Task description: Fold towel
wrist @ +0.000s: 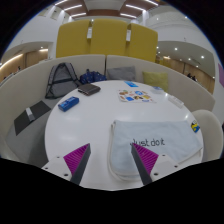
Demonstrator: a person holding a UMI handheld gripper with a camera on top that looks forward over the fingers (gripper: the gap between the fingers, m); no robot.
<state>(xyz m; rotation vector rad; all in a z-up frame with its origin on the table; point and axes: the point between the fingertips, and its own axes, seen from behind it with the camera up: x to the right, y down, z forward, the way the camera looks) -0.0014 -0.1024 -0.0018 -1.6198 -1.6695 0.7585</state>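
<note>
Beyond the spread hand-held gripper (112, 165), towel (160, 143) lengthwise across white table (95, 115).

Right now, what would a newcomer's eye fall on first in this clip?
Probably the white towel with dark lettering, lying on the round white table just ahead of the right finger of the open tongs. Beyond it, small items are scattered across the tabletop, and a yellow panel stands behind.
</note>
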